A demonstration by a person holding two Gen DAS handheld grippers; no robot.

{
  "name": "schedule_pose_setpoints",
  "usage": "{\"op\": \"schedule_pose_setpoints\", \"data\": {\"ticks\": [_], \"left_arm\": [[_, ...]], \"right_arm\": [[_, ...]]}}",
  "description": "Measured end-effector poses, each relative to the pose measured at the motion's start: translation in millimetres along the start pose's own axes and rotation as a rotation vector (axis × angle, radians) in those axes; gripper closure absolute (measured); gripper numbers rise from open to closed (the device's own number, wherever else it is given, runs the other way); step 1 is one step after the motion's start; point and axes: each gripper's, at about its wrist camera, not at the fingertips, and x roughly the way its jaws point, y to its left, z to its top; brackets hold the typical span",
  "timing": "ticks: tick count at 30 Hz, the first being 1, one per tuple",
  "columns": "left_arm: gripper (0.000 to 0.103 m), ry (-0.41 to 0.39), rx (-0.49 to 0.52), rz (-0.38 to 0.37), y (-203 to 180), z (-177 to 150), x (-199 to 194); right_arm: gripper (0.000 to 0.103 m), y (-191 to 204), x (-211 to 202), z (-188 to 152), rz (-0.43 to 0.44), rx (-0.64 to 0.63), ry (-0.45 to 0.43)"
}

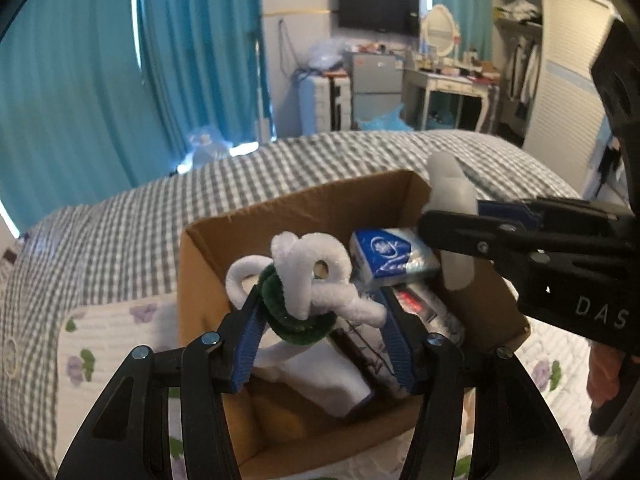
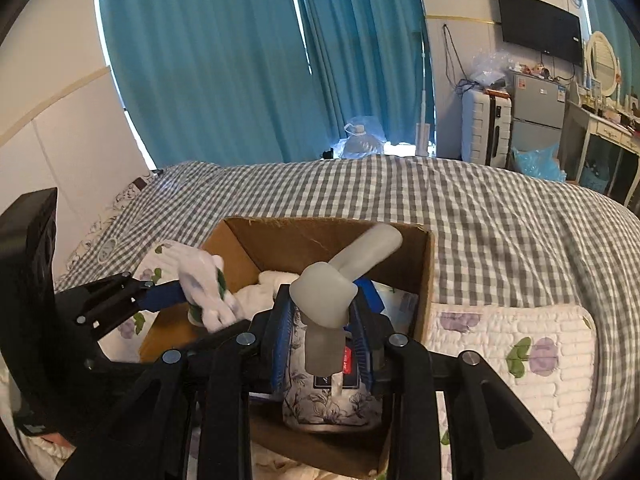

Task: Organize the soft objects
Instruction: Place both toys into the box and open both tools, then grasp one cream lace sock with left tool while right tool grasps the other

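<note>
Over the cardboard box (image 1: 200,280), both grippers loaded. Left gripper (image 1: 318,312) pinching a tangle of white and green pipe cleaners (image 1: 308,280), blue pads pressed on either side of the bundle, held just above the box opening. Right gripper (image 2: 322,320) clamped on a translucent grey-white soft tube piece (image 2: 324,300), T-shaped, one arm tilted up toward the box's far rim, stem pointing down between the pads. From the left wrist view, same piece (image 1: 452,196) seen at the box's right edge, pinched by the black fingers entering from the right. From the right wrist view, left gripper's bundle (image 2: 206,296) visible at the box's left wall.

Inside box: blue-and-white tissue pack (image 1: 394,256) against the far right side, floral tissue pack (image 2: 328,396) directly under the right gripper, white cloth (image 1: 320,380) along the near-left floor. Box (image 2: 424,280) sitting on a quilted floral pad (image 2: 520,344), itself on a grey checked bedspread (image 2: 400,196). Behind: teal curtains (image 2: 220,60), wall TV (image 1: 378,8), small fridge (image 1: 376,80), dressing table with oval mirror (image 1: 440,26).
</note>
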Motion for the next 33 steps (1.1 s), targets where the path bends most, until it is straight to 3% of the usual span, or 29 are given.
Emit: {"op": "schedule_pose_setpoints", "data": {"ticks": [1, 3, 4, 5, 7, 12, 18, 21, 24, 25, 29, 33], "left_arm": [[0.035, 0.004, 0.001, 0.021, -0.5, 0.3, -0.1], [0.029, 0.014, -0.014, 0.045, 1.3, 1.7, -0.5], [0.029, 0.013, -0.029, 0.050, 3.0, 2.7, -3.7], [0.029, 0.012, -0.040, 0.051, 4.0, 3.4, -6.1], [0.029, 0.011, -0.058, 0.067, 6.7, 6.9, -16.0], [0.029, -0.046, -0.055, 0.103, 6.4, 17.4, -60.2], [0.029, -0.178, -0.108, 0.131, 10.9, 21.9, -151.4], [0.028, -0.233, -0.117, 0.157, 8.7, 20.0, -189.0], [0.012, -0.300, -0.141, 0.173, 2.7, 12.0, -228.2], [0.012, -0.334, -0.151, 0.184, -0.9, 6.6, -242.8], [0.012, -0.347, -0.153, 0.179, -10.0, -8.3, -257.2], [0.012, -0.317, -0.161, 0.167, -16.0, -28.8, -251.4]], "right_arm": [[0.074, 1.7, -0.1, 1.2, -0.007, -0.012, -0.008], [0.073, 6.7, -2.7, 3.8, -0.032, -0.033, -0.026], [0.066, 8.9, -6.9, 4.5, -0.040, -0.032, -0.033], [0.048, 9.8, -11.0, 5.9, -0.046, -0.028, -0.041], [0.032, 10.4, -23.4, 10.4, -0.060, -0.013, -0.067], [0.032, 19.8, -70.3, 24.0, -0.075, -0.020, -0.121], [0.031, 43.0, -147.3, 27.5, -0.121, -0.049, -0.180], [0.023, 53.8, -182.5, 21.0, -0.149, -0.068, -0.206], [0.017, 62.1, -221.2, 7.4, -0.161, -0.072, -0.236], [0.016, 63.5, -229.6, 3.2, -0.157, -0.073, -0.242], [0.015, 65.9, -251.2, -23.8, -0.157, -0.080, -0.233], [0.015, 59.7, -245.4, -54.7, -0.165, -0.082, -0.169]]}}
